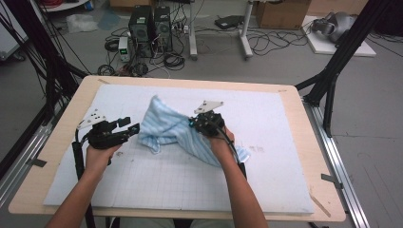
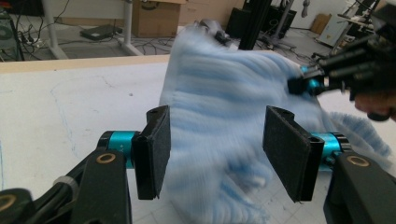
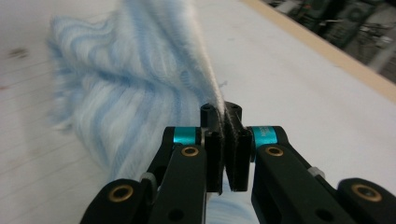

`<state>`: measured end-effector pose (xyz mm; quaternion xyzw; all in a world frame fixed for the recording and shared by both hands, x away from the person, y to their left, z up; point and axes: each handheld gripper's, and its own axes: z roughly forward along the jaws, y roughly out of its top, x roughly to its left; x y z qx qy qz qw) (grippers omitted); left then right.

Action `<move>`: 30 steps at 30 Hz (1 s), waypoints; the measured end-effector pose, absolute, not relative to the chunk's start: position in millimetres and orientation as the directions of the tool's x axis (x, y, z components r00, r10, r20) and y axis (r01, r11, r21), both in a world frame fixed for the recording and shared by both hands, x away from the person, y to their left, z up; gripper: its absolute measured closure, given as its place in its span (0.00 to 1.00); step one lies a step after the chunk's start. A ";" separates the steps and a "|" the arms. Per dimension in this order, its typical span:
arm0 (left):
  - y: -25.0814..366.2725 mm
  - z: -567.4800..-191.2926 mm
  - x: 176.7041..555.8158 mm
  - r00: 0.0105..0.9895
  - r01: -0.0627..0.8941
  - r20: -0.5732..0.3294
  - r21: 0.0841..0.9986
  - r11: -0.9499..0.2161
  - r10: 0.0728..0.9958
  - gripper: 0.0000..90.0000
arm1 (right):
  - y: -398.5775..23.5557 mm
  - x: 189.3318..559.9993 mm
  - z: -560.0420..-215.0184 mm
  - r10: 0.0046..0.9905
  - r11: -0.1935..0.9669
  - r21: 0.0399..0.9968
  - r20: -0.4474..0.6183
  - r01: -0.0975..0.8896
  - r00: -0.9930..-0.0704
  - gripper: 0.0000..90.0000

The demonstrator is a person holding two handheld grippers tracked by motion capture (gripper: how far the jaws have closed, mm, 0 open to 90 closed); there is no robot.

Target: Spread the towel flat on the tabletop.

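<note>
A light blue striped cloth (image 1: 166, 130) lies bunched on the white mat (image 1: 266, 123), with one part lifted into a peak. My right gripper (image 1: 195, 122) is shut on a fold of the cloth (image 3: 135, 93); in the right gripper view its pads (image 3: 223, 140) pinch the fabric edge. My left gripper (image 1: 132, 125) sits at the cloth's left edge. In the left gripper view its jaws (image 2: 215, 154) stand wide apart and the blurred cloth (image 2: 224, 93) hangs in front of them, untouched by either pad. The right gripper (image 2: 303, 84) shows there at the upper right, holding the cloth.
The mat covers most of a wooden table (image 1: 66, 128). Black frame posts (image 1: 332, 71) stand at both sides. On the floor beyond the far edge are computer towers (image 1: 149, 26), cables and a cardboard box (image 1: 283, 14).
</note>
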<state>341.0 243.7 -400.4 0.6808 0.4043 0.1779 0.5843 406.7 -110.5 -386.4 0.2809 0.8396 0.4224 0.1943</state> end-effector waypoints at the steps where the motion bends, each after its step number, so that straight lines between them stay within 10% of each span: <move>1: 243.9 -400.7 341.2 0.610 0.343 -0.231 0.939 0.010 0.758 0.47 | -115.8 411.0 -384.1 0.654 0.473 0.822 -0.088 0.315 -0.751 0.97; 22: 240.7 -408.7 344.1 0.618 0.367 -0.231 0.930 -0.016 0.752 0.48 | -208.0 456.7 -405.8 0.933 0.316 0.702 -0.107 0.638 -0.343 0.97; 30: 241.5 -410.5 344.5 0.615 0.378 -0.238 0.926 -0.015 0.751 0.48 | -208.2 434.8 -381.2 0.924 0.252 0.820 -0.045 0.514 -0.381 0.68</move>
